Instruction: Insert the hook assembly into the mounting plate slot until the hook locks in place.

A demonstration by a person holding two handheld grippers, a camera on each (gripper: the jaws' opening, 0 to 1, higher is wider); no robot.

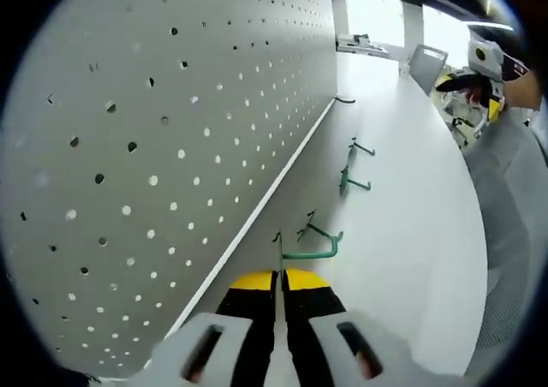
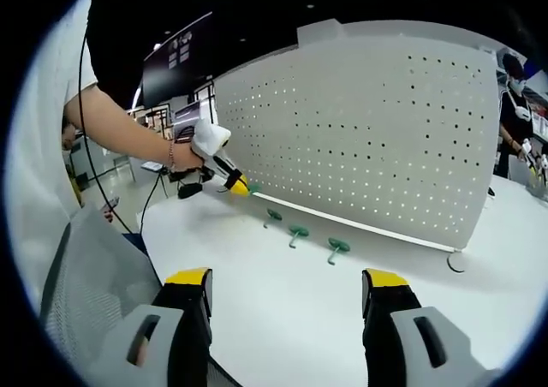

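Observation:
The white pegboard (image 1: 171, 104) stands upright along the white table (image 1: 402, 233). My left gripper (image 1: 279, 277) is close to the board's foot, its yellow-tipped jaws pressed together on a green hook (image 1: 315, 252) that sticks out ahead of them. More green hooks (image 1: 353, 180) lie on the table further along. In the right gripper view the pegboard (image 2: 368, 147) faces me, with three green hooks (image 2: 297, 231) on the table before it. There the left gripper (image 2: 241, 184), held by a hand, touches down near the board's left end. My right gripper (image 2: 288, 288) is open and holds nothing.
A small black hook (image 1: 344, 100) lies by the board's far end, seen also as a black hook (image 2: 455, 263) at the board's right corner. A grey mesh chair (image 2: 86, 293) is at the table's near left. A person (image 2: 516, 104) stands at the far right.

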